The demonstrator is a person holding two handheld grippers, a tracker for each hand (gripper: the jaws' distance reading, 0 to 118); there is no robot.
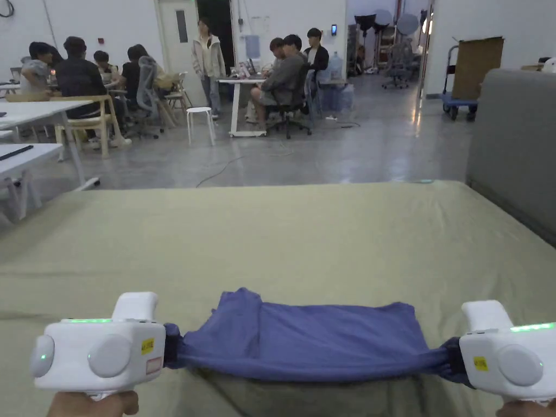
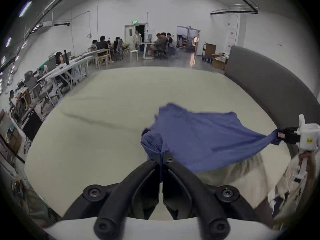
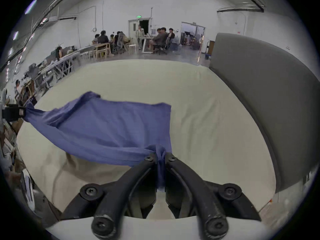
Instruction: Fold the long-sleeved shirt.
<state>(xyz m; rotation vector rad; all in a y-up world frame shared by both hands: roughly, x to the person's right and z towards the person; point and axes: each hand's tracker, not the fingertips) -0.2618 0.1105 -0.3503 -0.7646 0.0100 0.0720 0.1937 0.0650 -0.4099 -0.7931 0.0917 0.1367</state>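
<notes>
While I hold the blue shirt stretched just above the near edge of the bed, my left gripper and right gripper each pinch a bunched corner of its thin, soft knit. The pale green sheet lies slightly creased; a grey padded headboard stands to my right, people at desks beyond.

Bed with pale green sheet, foreground. Grey headboard along its right side. Beyond the bed: white stool, seated people at desks, blue cart carrying cardboard, far right.
</notes>
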